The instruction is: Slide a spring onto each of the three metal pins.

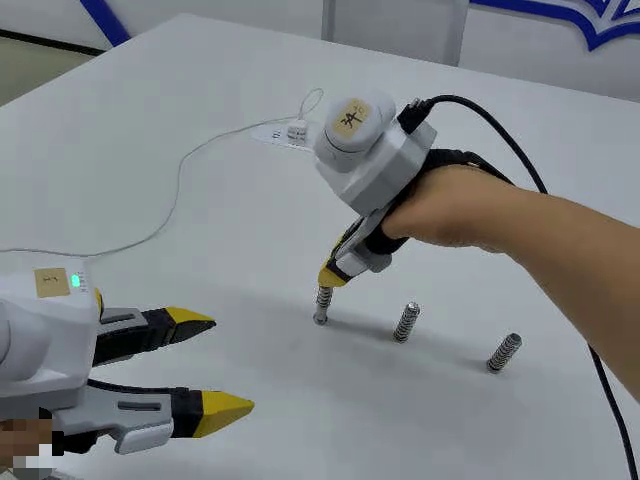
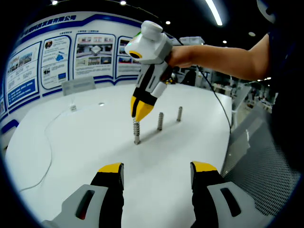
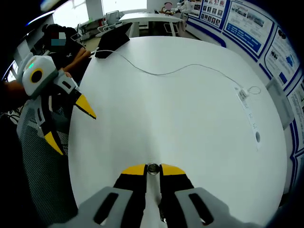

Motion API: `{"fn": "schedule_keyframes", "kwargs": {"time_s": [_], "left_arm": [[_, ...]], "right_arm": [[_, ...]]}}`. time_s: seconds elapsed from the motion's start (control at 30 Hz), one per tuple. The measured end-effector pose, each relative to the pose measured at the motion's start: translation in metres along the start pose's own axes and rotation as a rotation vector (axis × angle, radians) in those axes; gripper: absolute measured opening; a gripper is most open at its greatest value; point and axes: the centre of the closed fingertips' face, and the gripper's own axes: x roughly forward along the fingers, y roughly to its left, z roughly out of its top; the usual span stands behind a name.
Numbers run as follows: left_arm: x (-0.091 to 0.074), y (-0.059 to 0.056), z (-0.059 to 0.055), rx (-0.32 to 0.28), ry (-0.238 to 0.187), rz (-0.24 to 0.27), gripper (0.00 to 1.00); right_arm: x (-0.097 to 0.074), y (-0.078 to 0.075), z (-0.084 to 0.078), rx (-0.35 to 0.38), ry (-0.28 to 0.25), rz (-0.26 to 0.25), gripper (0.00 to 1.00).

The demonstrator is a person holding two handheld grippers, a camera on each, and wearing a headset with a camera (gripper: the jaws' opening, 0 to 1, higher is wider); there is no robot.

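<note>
My right gripper [image 1: 330, 277] pinches the top of a spring [image 1: 322, 303] standing straight up on the white table [image 1: 150, 120], a second spring [image 1: 406, 322] and a third spring [image 1: 504, 352] stand up beside it, and my left gripper [image 1: 225, 362] hangs wide open.

You work at a broad white table [image 1: 150, 120]; blue-and-white display boards [image 2: 57, 57] line the wall behind it, and strip lights [image 2: 213, 12] glow on the dark ceiling.
</note>
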Motion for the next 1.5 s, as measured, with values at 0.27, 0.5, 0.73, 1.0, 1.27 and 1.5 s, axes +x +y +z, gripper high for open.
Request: {"fn": "schedule_keyframes", "kwargs": {"time_s": [0.27, 0.5, 0.73, 1.0, 1.27, 1.5], "left_arm": [[0.000, 0.001, 0.000, -0.002, 0.000, 0.001, 0.58], [0.001, 0.002, -0.001, -0.005, 0.001, 0.001, 0.58], [0.001, 0.002, -0.001, -0.006, 0.001, 0.001, 0.58], [0.000, 0.002, -0.001, -0.004, 0.001, 0.001, 0.58], [0.002, 0.001, 0.001, 0.001, 0.000, -0.006, 0.58], [0.004, -0.001, 0.003, 0.004, -0.002, -0.010, 0.58]], "right_arm": [[0.009, 0.002, -0.004, 0.004, 0.009, 0.006, 0.12], [0.016, 0.003, -0.009, 0.013, 0.012, 0.012, 0.12], [0.022, 0.001, -0.012, 0.018, 0.007, 0.014, 0.12], [0.021, 0.000, -0.013, 0.012, -0.007, 0.007, 0.14], [0.013, 0.000, -0.016, 0.017, -0.029, -0.006, 0.16], [0.004, 0.003, -0.021, 0.025, -0.055, -0.021, 0.18]]}}
